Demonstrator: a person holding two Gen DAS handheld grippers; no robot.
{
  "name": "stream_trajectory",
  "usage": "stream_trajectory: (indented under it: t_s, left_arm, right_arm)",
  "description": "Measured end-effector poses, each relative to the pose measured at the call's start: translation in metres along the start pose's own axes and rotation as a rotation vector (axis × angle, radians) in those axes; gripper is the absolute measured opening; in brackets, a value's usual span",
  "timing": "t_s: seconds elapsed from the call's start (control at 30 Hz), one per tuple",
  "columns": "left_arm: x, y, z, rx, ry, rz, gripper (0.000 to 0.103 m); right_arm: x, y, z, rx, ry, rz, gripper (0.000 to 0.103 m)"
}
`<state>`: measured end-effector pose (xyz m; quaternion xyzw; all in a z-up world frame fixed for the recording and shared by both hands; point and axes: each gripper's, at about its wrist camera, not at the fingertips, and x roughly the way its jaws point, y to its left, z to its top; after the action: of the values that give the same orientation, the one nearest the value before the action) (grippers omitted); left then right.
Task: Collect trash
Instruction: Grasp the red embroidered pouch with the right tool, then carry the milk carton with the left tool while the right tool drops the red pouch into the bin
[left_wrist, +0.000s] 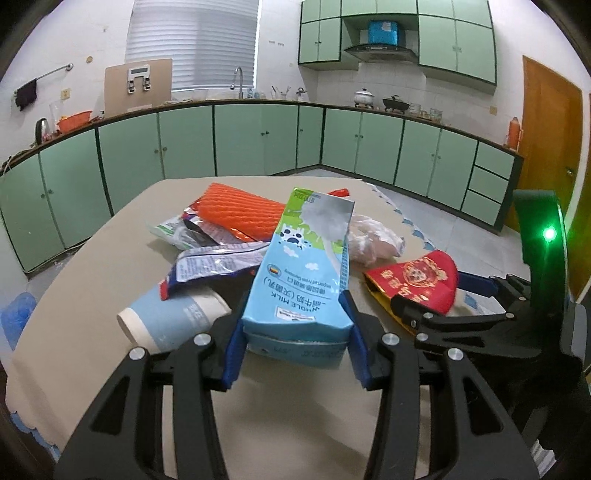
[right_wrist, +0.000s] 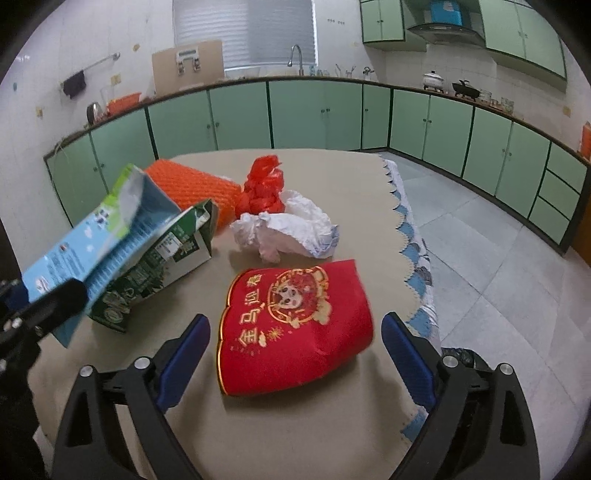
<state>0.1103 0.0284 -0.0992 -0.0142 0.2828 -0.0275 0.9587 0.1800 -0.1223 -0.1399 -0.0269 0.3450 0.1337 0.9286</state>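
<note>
My left gripper (left_wrist: 293, 308) is shut on a light blue milk carton (left_wrist: 306, 266), blue pads pressing its two sides, and the carton is tilted up off the table. In the right wrist view the same carton (right_wrist: 96, 240) hangs at the left over a green carton (right_wrist: 159, 266). My right gripper (right_wrist: 295, 317) stands open, its blue pads either side of a red pouch with gold print (right_wrist: 295, 332) that lies flat on the table; the pads do not touch it. The left wrist view shows the pouch (left_wrist: 417, 277) at the right.
On the beige tablecloth (left_wrist: 92, 258) lie a paper cup (left_wrist: 173, 317), a foil wrapper (left_wrist: 210, 266), an orange ribbed bag (left_wrist: 240, 214), crumpled white paper (right_wrist: 288, 229) and a knotted red plastic bag (right_wrist: 264, 184). The table's scalloped edge (right_wrist: 410, 254) is on the right, with floor beyond it.
</note>
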Motion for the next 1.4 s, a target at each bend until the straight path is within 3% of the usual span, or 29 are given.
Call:
stream_trajectory:
  t_s: [0.13, 0.2, 0.67, 1.0, 1.4]
  left_arm:
    - [0.001, 0.005, 0.001, -0.004, -0.002, 0.012, 0.045]
    - [0.002, 0.006, 0.001, -0.005, 0.000, 0.015, 0.045]
    - [-0.001, -0.002, 0.002, 0.014, -0.010, 0.002, 0.045]
    - [-0.002, -0.048, 0.010, 0.072, -0.027, -0.110, 0.045]
    - [0.013, -0.137, 0.013, 0.142, -0.032, -0.292, 0.045]
  right_arm:
    - [0.009, 0.007, 0.001, -0.020, 0.028, -0.025, 0.091]
    - [0.012, 0.007, 0.000, -0.022, 0.045, -0.019, 0.081]
    - [-0.027, -0.023, 0.006, 0.070, -0.027, -0.004, 0.080]
    - [-0.075, -0.080, -0.003, 0.171, -0.086, -0.089, 0.080]
    - [-0.117, -0.158, -0.031, 0.291, -0.111, -0.242, 0.080]
